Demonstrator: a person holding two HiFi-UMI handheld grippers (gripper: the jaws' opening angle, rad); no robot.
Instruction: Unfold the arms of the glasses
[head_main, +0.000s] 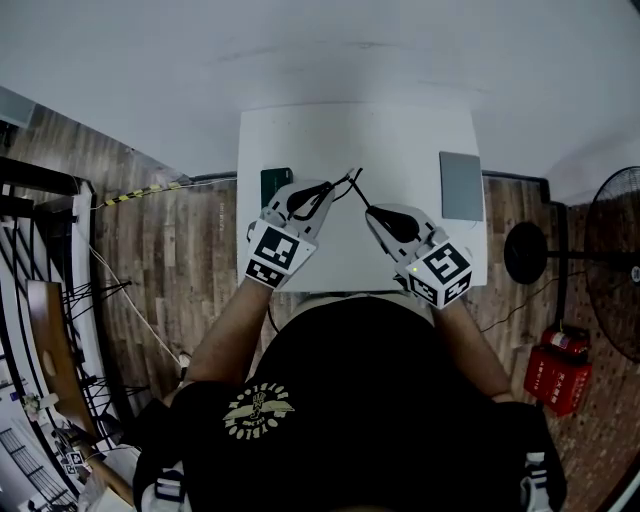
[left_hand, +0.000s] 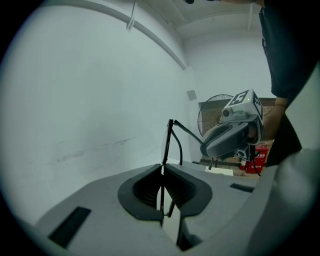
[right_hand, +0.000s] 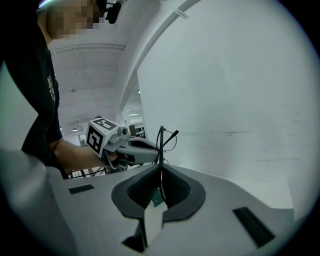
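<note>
Glasses with thin black frames (head_main: 350, 184) are held over the white worktop (head_main: 400, 140), one end pinched in the left gripper (head_main: 322, 192), the other end pinched in the right gripper (head_main: 372, 212).

glasses (right_hand: 161, 145) over table (head_main: 400, 140), pad (head_main: 461, 186) at right

Centre of the head view: black thin-framed glasses (head_main: 352, 182) against a white rectangular table top (head_main: 400, 135). Both the left gripper (head_main: 327, 190) and the right gripper (head_main: 373, 213) have pale grey shells, dark grey jaw pads and cubes patterned with black-and-white squares. Left of centre: dark green flat rectangle (head_main: 272, 180). Right of centre: grey flat rectangle (head_main: 461, 186). Left side: brown wood-plank floor (head_main: 190, 270). Lower right: red container (head_main: 557, 375). Bottom: black shirt (head_main: 380, 420) with a yellowish emblem.
</note>
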